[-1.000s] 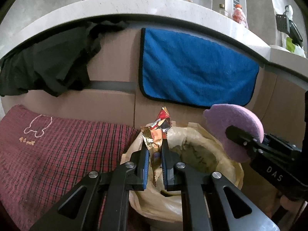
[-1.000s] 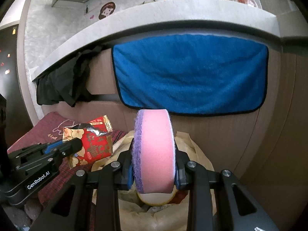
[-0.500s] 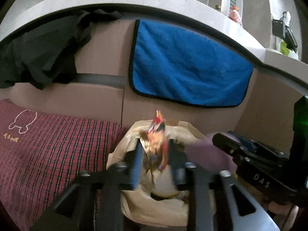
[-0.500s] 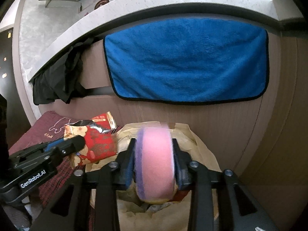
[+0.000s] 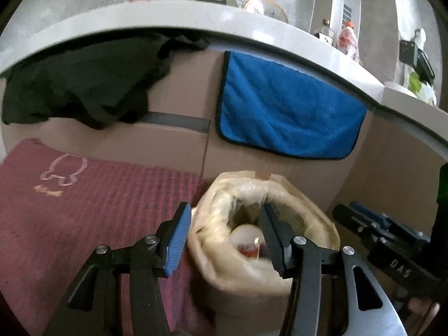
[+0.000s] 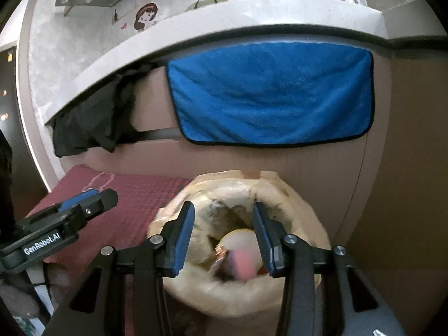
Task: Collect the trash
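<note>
Hovering over the lined trash bin, the right gripper and left gripper both hang with fingers spread and empty. A pink sponge lies blurred inside the bin's mouth, directly below the right fingers, beside a red wrapper.

Both grippers agape (empty)

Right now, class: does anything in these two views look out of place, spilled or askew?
Nothing has spilled: the pink sponge and other scraps lie inside the trash bag. Only a black cloth hangs bunched and crooked beside the flat blue towel.
</note>
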`<state>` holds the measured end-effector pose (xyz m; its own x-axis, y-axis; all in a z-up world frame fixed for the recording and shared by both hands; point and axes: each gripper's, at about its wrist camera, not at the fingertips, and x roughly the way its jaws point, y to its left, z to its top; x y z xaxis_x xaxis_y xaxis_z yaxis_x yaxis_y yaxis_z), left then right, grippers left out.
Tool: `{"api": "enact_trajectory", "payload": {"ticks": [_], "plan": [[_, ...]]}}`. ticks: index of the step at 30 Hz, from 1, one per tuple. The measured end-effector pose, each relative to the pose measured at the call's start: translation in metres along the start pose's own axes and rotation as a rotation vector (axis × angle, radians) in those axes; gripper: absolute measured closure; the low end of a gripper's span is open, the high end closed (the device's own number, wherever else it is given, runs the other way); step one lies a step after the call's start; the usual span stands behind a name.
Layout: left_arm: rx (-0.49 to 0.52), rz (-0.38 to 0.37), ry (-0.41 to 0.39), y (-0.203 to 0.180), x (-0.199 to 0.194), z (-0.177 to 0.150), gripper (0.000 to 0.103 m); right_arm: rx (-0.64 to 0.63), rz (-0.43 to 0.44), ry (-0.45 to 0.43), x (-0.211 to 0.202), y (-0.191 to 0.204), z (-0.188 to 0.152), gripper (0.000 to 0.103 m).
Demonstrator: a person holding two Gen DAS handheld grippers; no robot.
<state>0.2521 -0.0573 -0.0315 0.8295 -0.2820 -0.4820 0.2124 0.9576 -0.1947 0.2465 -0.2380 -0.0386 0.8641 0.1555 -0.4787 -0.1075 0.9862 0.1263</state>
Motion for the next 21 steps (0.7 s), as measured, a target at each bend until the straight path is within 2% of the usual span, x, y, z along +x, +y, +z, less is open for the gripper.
{"api": "enact_trajectory", "payload": {"ticks": [2,5,11,16,21], "plan": [[0.042,0.026,-0.010,-0.003,-0.031,-0.004,0.051,0.003,0.012,0.012,-0.016,0.011,-0.002,0.059],[0.049,0.013,-0.035,-0.003,-0.079,-0.009,0.051,-0.018,0.028,0.035,-0.044,0.030,-0.008,0.059],[0.093,-0.007,-0.053,-0.006,-0.156,-0.031,0.051,-0.076,0.060,-0.032,-0.114,0.063,-0.035,0.059],[0.138,-0.016,-0.010,-0.020,-0.186,-0.058,0.051,-0.070,0.100,-0.026,-0.154,0.085,-0.061,0.059],[0.120,0.012,-0.006,-0.026,-0.206,-0.076,0.051,-0.107,0.077,-0.032,-0.181,0.106,-0.086,0.058]]}}
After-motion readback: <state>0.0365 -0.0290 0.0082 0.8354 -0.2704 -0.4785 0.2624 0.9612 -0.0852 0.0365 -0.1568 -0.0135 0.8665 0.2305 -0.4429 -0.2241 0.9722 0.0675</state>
